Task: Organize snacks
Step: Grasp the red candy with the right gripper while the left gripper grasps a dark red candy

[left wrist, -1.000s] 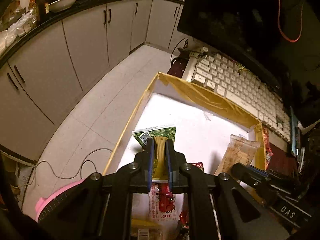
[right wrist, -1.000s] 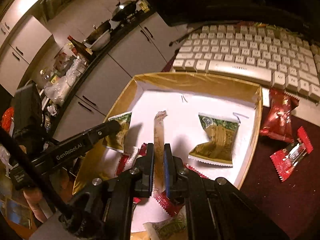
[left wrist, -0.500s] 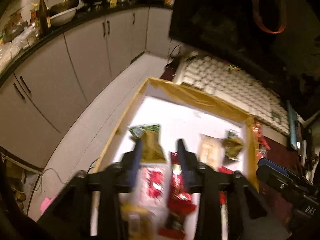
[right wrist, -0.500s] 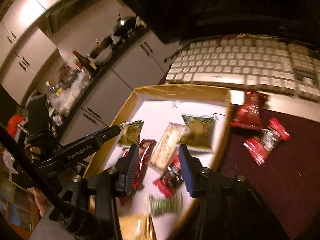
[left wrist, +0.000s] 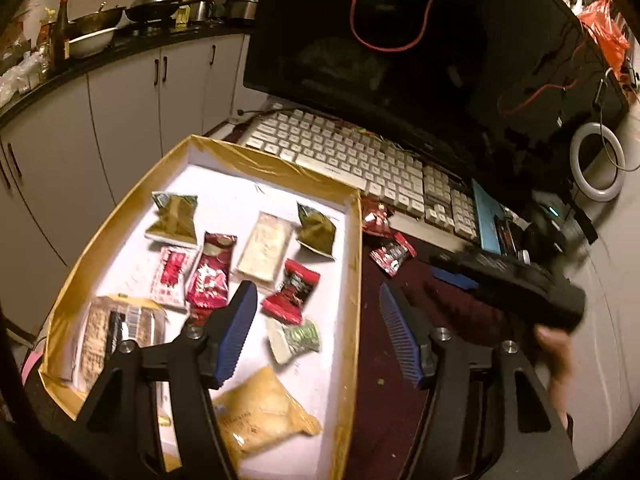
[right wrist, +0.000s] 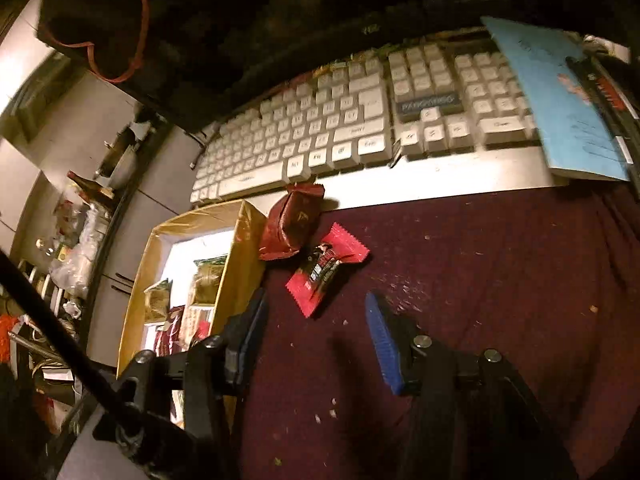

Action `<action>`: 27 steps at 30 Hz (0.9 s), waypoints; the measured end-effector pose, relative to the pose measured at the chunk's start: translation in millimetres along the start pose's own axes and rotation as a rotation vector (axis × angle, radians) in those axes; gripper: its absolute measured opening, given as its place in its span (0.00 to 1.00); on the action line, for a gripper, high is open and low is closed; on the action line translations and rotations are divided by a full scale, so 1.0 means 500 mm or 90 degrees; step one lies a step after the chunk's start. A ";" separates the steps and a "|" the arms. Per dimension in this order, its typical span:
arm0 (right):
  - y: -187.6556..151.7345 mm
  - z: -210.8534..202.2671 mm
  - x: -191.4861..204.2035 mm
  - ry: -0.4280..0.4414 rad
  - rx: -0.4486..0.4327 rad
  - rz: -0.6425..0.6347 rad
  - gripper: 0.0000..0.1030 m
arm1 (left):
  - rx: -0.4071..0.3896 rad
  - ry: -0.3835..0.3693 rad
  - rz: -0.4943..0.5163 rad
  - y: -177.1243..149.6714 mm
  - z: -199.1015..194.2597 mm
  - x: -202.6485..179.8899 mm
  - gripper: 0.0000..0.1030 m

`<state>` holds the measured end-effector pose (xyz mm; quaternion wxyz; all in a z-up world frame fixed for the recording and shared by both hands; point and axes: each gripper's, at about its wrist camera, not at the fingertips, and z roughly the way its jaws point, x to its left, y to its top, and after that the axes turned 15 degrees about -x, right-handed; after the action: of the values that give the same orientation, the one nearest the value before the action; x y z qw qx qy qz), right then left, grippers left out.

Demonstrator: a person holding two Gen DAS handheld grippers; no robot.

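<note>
A gold-walled box [left wrist: 353, 264] with a white floor holds several snack packs: two green packs [left wrist: 173, 219], a beige bar [left wrist: 265, 246], red packs [left wrist: 209, 272] and a yellow pack [left wrist: 260, 412]. My left gripper [left wrist: 316, 334] is open and empty above the box's right wall. Two red packs lie outside on the maroon mat: a dark red one [right wrist: 291, 220] and a bright red one [right wrist: 326, 264], also in the left wrist view [left wrist: 390, 254]. My right gripper [right wrist: 316, 336] is open and empty, just short of the bright red pack. The box shows at left [right wrist: 240, 256].
A white keyboard [right wrist: 352, 128] lies behind the packs, with a blue booklet [right wrist: 556, 96] on its right end. A dark monitor [left wrist: 400, 48] stands behind it. Kitchen cabinets [left wrist: 120, 92] are at the far left. The other gripper's body [left wrist: 516, 284] crosses the right side.
Both grippers opened and let go of their packs, a green one and the beige bar, which now lie in the box. Both pulled back; the right one swung right over the mat.
</note>
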<state>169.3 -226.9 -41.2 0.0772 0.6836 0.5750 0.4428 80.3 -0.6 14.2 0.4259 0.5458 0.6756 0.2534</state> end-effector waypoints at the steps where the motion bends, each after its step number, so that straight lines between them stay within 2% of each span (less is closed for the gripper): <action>1: -0.001 0.015 0.008 0.002 0.012 0.000 0.40 | 0.001 0.000 0.004 -0.002 -0.002 -0.002 0.63; 4: 0.000 0.055 0.028 -0.034 0.024 -0.021 0.34 | 0.002 0.013 0.020 -0.011 -0.006 -0.006 0.63; 9: 0.006 0.086 0.069 -0.116 0.013 -0.073 0.36 | 0.009 0.014 0.015 -0.019 -0.009 0.002 0.63; 11: 0.003 0.103 0.070 -0.131 0.017 -0.079 0.36 | 0.009 0.011 0.014 -0.020 -0.012 0.004 0.63; 14: -0.011 0.116 0.091 -0.169 0.005 -0.133 0.34 | 0.010 0.009 0.016 -0.020 -0.017 0.004 0.63; 17: -0.028 0.112 0.098 -0.196 -0.014 -0.182 0.27 | 0.011 0.010 0.021 -0.021 -0.018 0.002 0.63; 21: -0.048 0.071 0.064 -0.179 -0.030 -0.164 0.24 | 0.019 0.006 0.026 -0.022 -0.011 -0.004 0.63; 24: -0.063 0.012 0.018 -0.130 -0.046 -0.116 0.24 | 0.027 -0.003 0.038 -0.021 -0.002 -0.020 0.63; 26: -0.082 -0.033 -0.015 -0.070 -0.055 -0.082 0.24 | 0.034 -0.005 0.053 -0.018 0.010 -0.037 0.63; 27: -0.087 -0.046 -0.017 -0.058 -0.058 -0.077 0.24 | 0.039 -0.009 0.059 -0.015 0.015 -0.045 0.63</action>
<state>122.5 -229.0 -58.8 0.1611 0.6626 0.5905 0.4317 83.7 -25.2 10.8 0.4015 0.5908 0.6543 0.2481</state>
